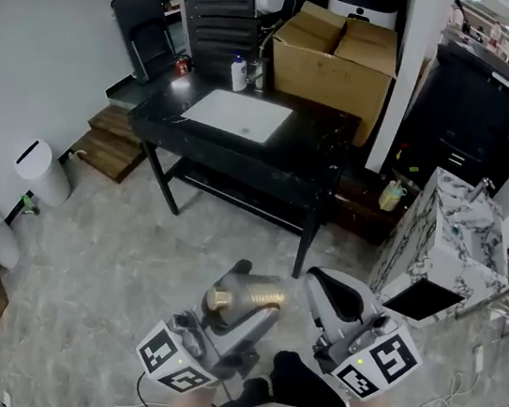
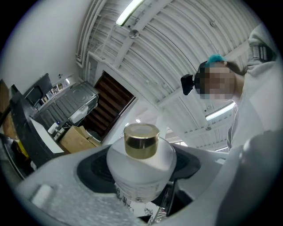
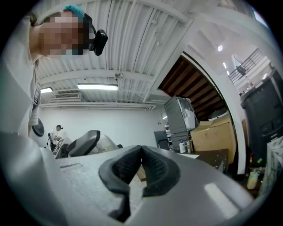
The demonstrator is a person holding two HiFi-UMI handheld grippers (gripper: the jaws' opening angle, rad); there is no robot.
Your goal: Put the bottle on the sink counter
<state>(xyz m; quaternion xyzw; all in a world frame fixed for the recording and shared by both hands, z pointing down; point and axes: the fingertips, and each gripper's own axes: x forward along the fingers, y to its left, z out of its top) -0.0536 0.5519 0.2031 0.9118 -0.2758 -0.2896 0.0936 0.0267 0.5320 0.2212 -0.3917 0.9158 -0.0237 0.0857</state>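
Observation:
A white bottle (image 1: 242,297) with a gold cap lies tilted in my left gripper (image 1: 251,294), low in the head view near my body. In the left gripper view the bottle (image 2: 140,170) sits between both dark pads with its cap (image 2: 141,140) pointing away from the camera, and the left gripper (image 2: 140,174) is shut on it. My right gripper (image 1: 323,284) is beside it on the right. Its pads (image 3: 152,170) touch each other with nothing between them. The black sink counter (image 1: 310,149) with its white basin (image 1: 237,115) stands well ahead, across bare floor.
A large cardboard box (image 1: 338,54) and small bottles (image 1: 240,72) occupy the counter's back edge. To the right stands a marble-patterned cabinet (image 1: 452,242), with a yellow bottle (image 1: 390,195) low beside it. A white bin (image 1: 41,171) and wooden steps (image 1: 112,141) are at the left.

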